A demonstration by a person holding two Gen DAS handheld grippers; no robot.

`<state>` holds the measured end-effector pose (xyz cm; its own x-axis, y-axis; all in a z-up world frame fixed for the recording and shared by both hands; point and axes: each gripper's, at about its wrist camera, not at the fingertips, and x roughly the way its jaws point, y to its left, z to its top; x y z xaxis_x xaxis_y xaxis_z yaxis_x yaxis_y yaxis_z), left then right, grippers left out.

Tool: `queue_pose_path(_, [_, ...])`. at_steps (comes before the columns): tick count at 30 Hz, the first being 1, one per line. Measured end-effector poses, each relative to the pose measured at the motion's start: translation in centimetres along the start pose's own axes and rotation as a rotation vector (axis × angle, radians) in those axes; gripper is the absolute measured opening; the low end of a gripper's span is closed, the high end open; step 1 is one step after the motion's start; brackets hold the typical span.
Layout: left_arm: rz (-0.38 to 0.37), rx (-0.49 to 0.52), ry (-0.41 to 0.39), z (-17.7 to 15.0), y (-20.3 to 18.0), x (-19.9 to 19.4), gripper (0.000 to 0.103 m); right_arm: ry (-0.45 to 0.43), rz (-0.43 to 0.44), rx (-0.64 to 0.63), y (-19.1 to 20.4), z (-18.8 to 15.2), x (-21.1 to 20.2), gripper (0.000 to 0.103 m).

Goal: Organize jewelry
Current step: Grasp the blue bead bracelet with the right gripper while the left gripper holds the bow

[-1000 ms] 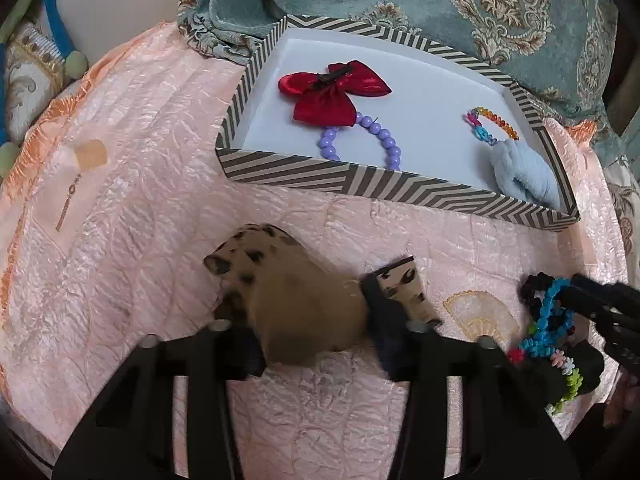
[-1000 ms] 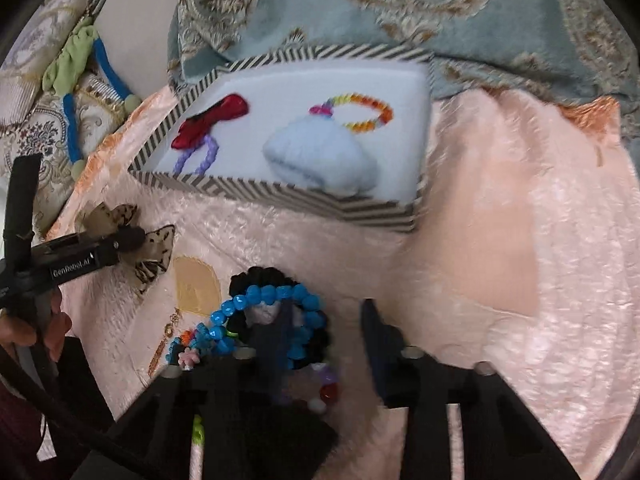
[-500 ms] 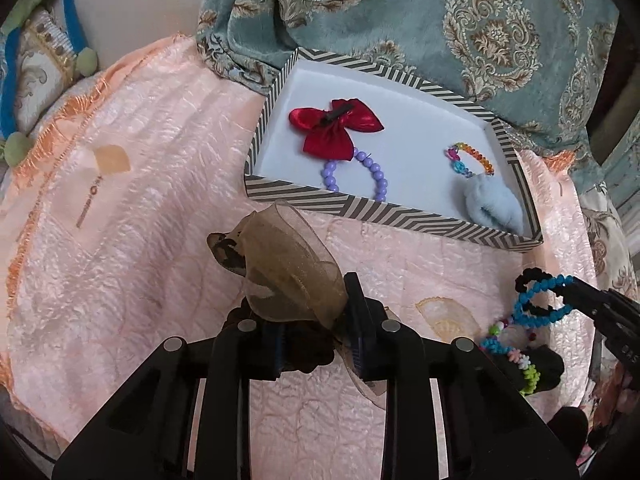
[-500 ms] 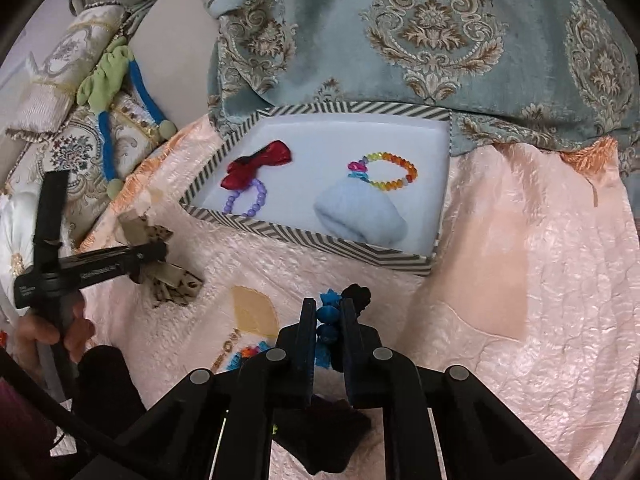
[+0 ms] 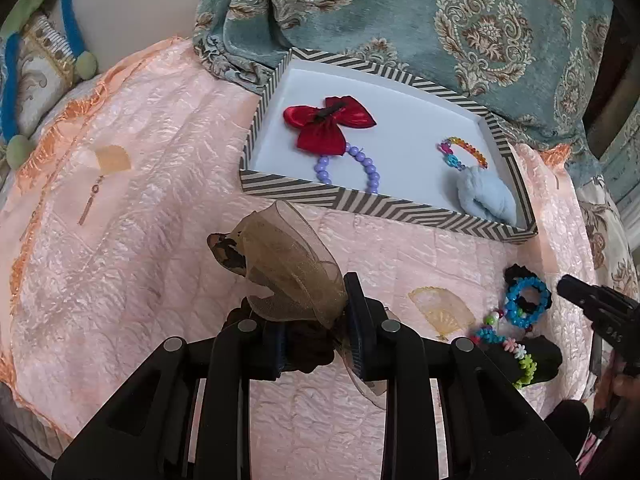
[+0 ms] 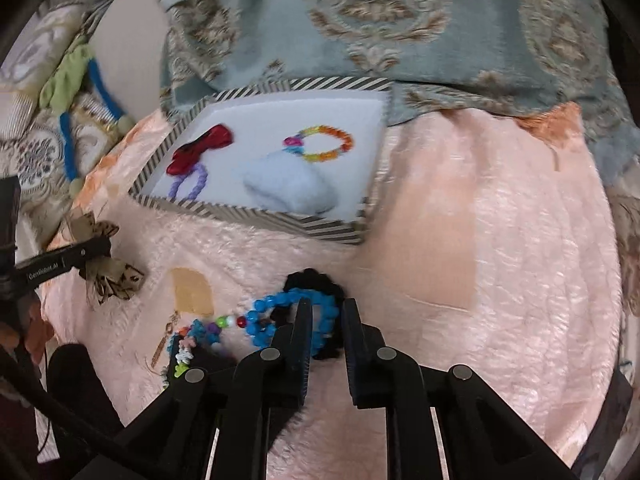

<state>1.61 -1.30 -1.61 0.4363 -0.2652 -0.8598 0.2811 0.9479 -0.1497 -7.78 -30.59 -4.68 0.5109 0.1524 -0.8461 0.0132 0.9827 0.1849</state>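
Nearest you: left gripper (image 5: 316, 322) clamped on the organza bow (image 5: 286, 262), light, floppy, best pinched at its knot. Right gripper (image 6: 326, 330) narrowed on the blue bead bracelet (image 6: 294, 314), with a black scrunchie (image 6: 316, 282); beads hard, slippery. Farther: striped tray (image 5: 360, 200) holding red bow (image 5: 328, 122), purple bracelet (image 5: 360, 166)

Right gripper (image 6: 326, 330) fingers (image 6: 301, 334) nearly closed around blue bracelet (image 6: 292, 316) over black scrunchie (image 6: 316, 284). Striped box (image 6: 256, 216) ahead holds red bow (image 6: 202, 148), purple bracelet (image 6: 190, 184), rainbow bracelet (image 6: 324, 144), blue pouch (image 6: 288, 184). Left gripper (image 6: 94, 252) far left of fingers, on brown bow (image 6: 116, 276).
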Motion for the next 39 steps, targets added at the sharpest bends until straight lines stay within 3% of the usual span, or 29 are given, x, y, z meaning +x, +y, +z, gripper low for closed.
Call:
queue_pose_path(4, [0.003, 0.009, 0.001, -0.1, -0.2, 0.0, 0.024, 0.033, -0.008, -0.053, 1.1, -0.3, 1.6, 0.013])
queue_pose_path(7, [0.004, 0.005, 0.005, 0.0, 0.0, 0.1, 0.024, 0.055, -0.065, -0.062, 1.3, -0.4, 2.6, 0.013])
queue_pose_path(17, [0.007, 0.000, 0.004, -0.4, 0.3, -0.4, 0.024, 0.099, 0.000, -0.008, 0.3, -0.9, 4.4, 0.013])
queue_pose_path(29, [0.003, -0.009, -0.032, 0.1, 0.3, -2.1, 0.024, -0.067, 0.102, -0.020, 1.5, 0.8, -2.4, 0.006])
queue_pose_path(32, [-0.001, 0.004, -0.041, 0.1, -0.1, -2.5, 0.024, -0.024, 0.093, -0.044, 2.1, 0.8, -1.3, 0.008])
queue_pose_path(34, [-0.002, 0.009, -0.042, 0.0, -0.3, -2.7, 0.024, 0.035, 0.068, -0.053, 2.3, 0.3, 0.4, 0.019])
queue_pose_path(35, [-0.003, 0.009, -0.039, -0.1, -0.3, -2.6, 0.024, 0.053, 0.067, -0.055, 2.4, 0.1, 1.1, 0.019])
queue_pose_path(39, [0.001, 0.011, -0.022, -0.4, -0.2, -2.0, 0.024, 0.104, 0.141, -0.018, 2.6, -0.1, 3.1, 0.019])
